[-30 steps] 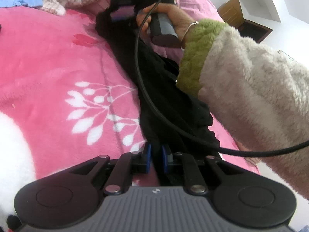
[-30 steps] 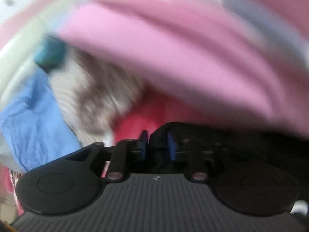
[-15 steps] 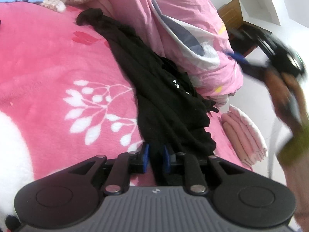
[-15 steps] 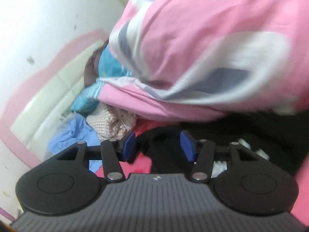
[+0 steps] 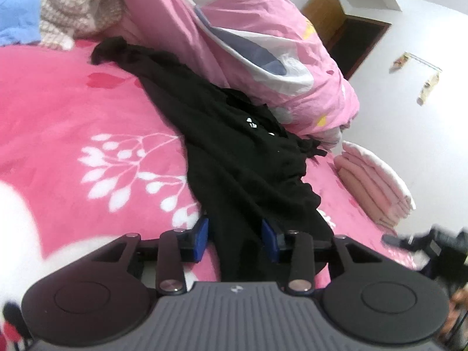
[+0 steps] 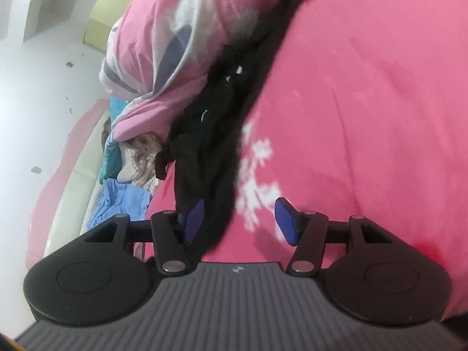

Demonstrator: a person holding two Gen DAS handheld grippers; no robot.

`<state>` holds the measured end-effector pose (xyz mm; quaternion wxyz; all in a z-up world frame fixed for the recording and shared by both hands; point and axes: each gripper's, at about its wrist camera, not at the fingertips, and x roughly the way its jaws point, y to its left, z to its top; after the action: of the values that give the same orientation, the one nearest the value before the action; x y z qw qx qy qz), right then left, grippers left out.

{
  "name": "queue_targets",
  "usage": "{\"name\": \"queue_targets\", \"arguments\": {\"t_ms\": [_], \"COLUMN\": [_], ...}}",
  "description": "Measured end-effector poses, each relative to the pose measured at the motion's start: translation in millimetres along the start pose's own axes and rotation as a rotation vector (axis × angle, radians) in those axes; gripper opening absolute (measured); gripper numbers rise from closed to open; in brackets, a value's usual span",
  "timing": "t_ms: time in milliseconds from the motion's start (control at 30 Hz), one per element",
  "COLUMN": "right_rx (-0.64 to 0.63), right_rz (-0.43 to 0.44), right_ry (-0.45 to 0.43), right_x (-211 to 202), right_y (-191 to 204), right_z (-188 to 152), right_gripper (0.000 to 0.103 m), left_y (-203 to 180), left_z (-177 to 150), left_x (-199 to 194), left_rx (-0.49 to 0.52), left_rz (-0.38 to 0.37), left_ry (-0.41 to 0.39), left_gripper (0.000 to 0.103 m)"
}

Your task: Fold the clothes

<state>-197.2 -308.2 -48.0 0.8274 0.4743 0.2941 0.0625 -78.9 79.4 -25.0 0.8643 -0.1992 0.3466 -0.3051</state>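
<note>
We see two alike tools: the left gripper [image 5: 235, 241] and the right gripper [image 6: 239, 221] each have a grey ribbed body with a small white logo. Ahead of it sit two round black discs, black link arms on silver pivot screws, and blue pads [image 6: 285, 221].

the pink blanket [image 5: 73, 111] lies broad and bare on the left of the left wrist view, giving open passage there. a long black garment [image 5: 234, 152] runs diagonally across it. on its far side a bunched pink quilt [image 5: 248, 44] rises as a wall, touching the garment. a knitted heap [image 5: 73, 8] and blue cloth [image 5: 14, 20] block the far end. folded pink cloths [image 5: 377, 181] occupy the right edge.
</note>
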Motion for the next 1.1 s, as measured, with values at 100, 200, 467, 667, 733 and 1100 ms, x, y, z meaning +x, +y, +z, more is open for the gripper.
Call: {"name": "queue_targets", "arguments": {"t_ms": [100, 200, 467, 667, 733, 1100], "right_rx": [-0.013, -0.045, -0.142, -0.184, -0.201, -0.276], "right_rz": [0.018, 0.054, 0.076, 0.082, 0.080, 0.051], "right_ry": [-0.022, -0.039, -0.025, 0.004, 0.021, 0.050], "right_x": [3.4, 5.8, 20.4, 37.0, 44.0, 51.4], "right_y": [-8.8, -11.8, -1.3, 8.2, 13.0, 20.2], "right_z": [-8.0, -7.3, 2.0, 8.7, 9.5, 2.6], "right_gripper": [0.053, 0.053, 0.053, 0.053, 0.053, 0.051], "left_y": [-10.5, -29.3, -57.1, -49.9, -51.9, -54.4], "left_z": [-1.8, -8.4, -17.4, -7.4, -6.3, 2.0], "left_x": [-2.4, -0.8, 4.4, -0.5, -5.2, -91.8], "left_rx": [0.039, 0.121, 0.232, 0.106, 0.093, -0.022], "left_rz": [0.039, 0.083, 0.269, 0.264, 0.264, 0.171], "left_ry": [0.009, 0.016, 0.001, 0.027, 0.027, -0.089], "left_gripper": [0.038, 0.039, 0.014, 0.007, 0.006, 0.005]}}
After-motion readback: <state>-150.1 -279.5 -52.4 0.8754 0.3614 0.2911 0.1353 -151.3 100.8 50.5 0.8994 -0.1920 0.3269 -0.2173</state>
